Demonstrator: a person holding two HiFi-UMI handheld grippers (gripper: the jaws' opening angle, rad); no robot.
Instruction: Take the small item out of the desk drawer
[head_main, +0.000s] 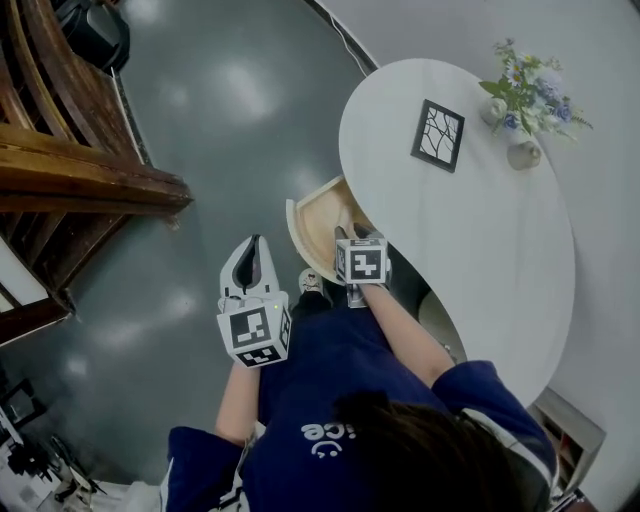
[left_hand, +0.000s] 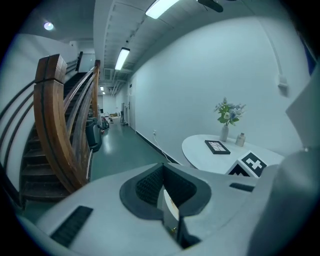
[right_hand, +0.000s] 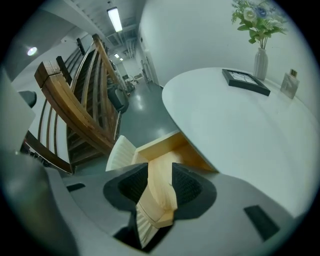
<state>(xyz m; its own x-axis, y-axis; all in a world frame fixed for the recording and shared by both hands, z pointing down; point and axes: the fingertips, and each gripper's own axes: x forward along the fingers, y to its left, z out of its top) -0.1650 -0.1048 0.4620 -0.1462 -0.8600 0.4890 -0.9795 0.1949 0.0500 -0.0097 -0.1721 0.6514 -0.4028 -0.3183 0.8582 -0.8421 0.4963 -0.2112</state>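
Our blue shirt (head_main: 330, 390) fills the foreground. We hang the left gripper (head_main: 256, 250) at eight o'clock of the wooden drawer (head_main: 315, 225), jaws pressed together on nothing. We hold the right gripper (head_main: 351, 236) over that open drawer, jaws parted, bare wood between. No small item shows; if it hides under the white desk (head_main: 470, 250) at one o'clock, we risk grabbing blind and striking the rim.

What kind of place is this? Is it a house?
Probably an office lobby, not a house: a long hallway with strip lights, a curved wooden staircase, and a white desk with a flower vase.
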